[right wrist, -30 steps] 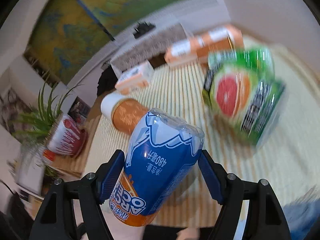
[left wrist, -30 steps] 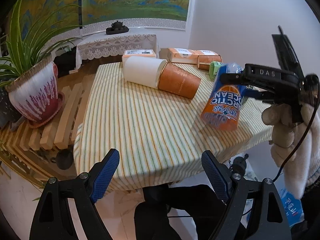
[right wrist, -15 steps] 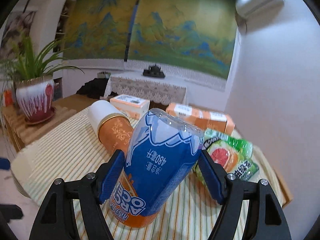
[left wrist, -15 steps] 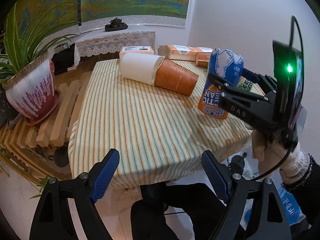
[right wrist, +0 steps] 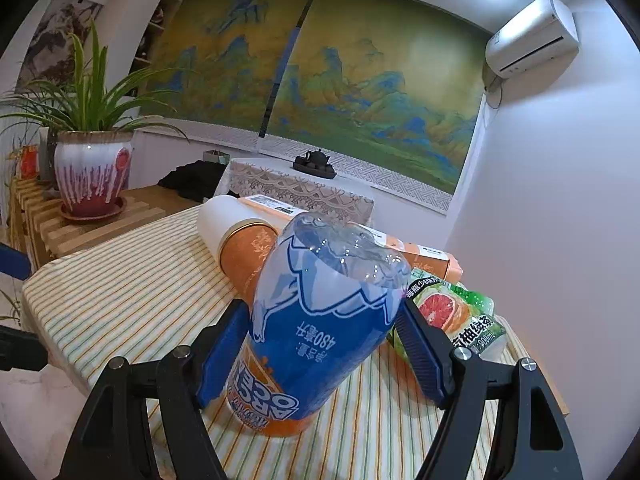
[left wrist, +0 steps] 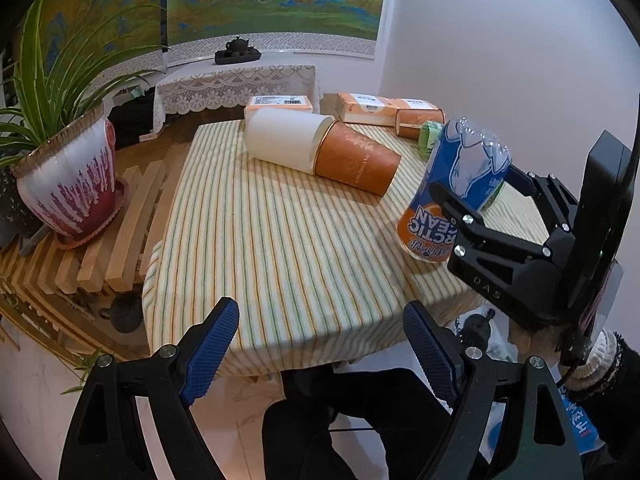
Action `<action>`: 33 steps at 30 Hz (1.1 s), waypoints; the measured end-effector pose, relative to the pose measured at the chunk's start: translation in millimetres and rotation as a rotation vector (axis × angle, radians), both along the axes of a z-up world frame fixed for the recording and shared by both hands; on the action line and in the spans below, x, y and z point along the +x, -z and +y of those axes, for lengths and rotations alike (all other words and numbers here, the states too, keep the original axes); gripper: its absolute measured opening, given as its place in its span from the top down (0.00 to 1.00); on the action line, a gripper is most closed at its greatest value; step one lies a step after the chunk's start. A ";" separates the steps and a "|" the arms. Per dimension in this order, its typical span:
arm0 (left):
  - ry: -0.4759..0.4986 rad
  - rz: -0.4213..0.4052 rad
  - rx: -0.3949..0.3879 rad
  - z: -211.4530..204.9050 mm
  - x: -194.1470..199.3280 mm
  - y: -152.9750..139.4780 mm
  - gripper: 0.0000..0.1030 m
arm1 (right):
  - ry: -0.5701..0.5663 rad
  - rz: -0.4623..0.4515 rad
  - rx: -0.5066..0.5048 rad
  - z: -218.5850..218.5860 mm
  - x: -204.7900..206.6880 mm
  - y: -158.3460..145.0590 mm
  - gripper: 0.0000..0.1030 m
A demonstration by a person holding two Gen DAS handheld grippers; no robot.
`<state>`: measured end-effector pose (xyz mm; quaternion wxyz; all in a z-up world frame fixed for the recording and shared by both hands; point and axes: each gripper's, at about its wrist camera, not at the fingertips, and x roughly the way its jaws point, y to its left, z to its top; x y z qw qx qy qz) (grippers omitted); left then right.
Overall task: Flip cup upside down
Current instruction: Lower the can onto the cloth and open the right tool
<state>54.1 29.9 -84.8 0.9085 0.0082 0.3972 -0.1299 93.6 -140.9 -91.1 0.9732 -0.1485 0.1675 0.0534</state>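
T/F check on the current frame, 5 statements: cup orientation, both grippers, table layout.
1. The blue-and-orange plastic cup has its printed text upside down. True.
2. The right gripper holds nothing. False: its jaws flank the cup and look closed on it.
3. The left gripper is open with nothing between its jaws. True.
4. The white-and-orange cylindrical canister stands upright. False: it lies on its side on the striped tablecloth.
5. The green grapefruit-drink bottle sits on the wooden slat bench. False: it lies on the tablecloth, behind the cup.
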 end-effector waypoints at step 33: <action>-0.131 -0.373 -0.018 -17.1 -66.9 -50.8 0.09 | 0.092 0.077 0.303 -70.5 -91.1 -47.8 0.24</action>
